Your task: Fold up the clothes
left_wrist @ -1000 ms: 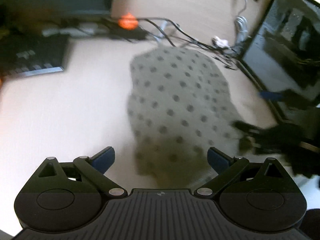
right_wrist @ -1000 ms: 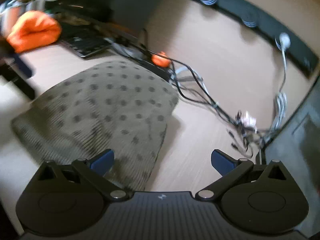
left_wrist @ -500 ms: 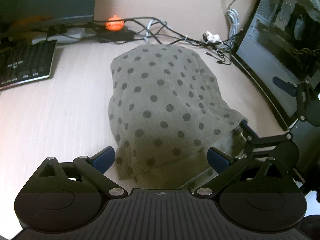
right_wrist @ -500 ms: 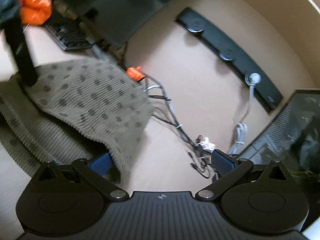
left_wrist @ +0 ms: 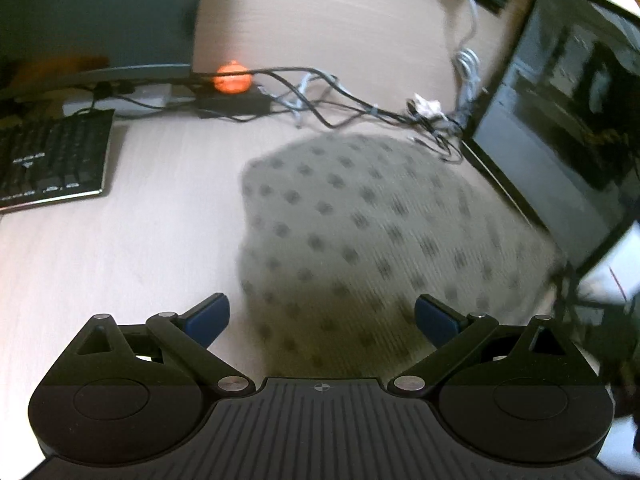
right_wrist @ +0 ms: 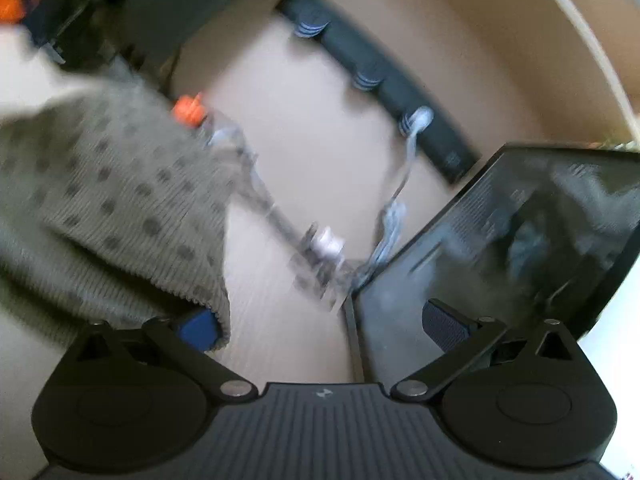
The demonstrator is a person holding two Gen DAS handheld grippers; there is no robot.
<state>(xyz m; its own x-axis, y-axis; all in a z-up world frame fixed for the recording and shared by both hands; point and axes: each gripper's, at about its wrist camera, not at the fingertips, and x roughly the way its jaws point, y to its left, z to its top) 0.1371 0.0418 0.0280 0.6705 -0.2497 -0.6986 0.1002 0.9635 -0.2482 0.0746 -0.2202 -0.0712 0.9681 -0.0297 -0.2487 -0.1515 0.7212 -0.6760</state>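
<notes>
A grey-green ribbed garment with dark dots (left_wrist: 360, 240) lies folded on the pale wooden desk. My left gripper (left_wrist: 322, 318) hovers open over its near edge, fingers spread wide, nothing between them. In the right wrist view the same garment (right_wrist: 120, 216) fills the left side, and its corner hangs over the left blue pad (right_wrist: 196, 330). My right gripper (right_wrist: 320, 328) is open, tilted up toward the wall; nothing is clamped. Both views are motion-blurred.
A black keyboard (left_wrist: 52, 160) sits at the left. A tangle of cables (left_wrist: 340, 104) and an orange object (left_wrist: 232, 80) lie behind the garment. A dark glass-sided computer case (left_wrist: 560, 120) stands at the right, close to the cloth. A power strip (right_wrist: 376, 80) is on the wall.
The right gripper has left the left view and swung further right toward the case. The left camera pulled back and now blurs. Both grippers stayed open.
</notes>
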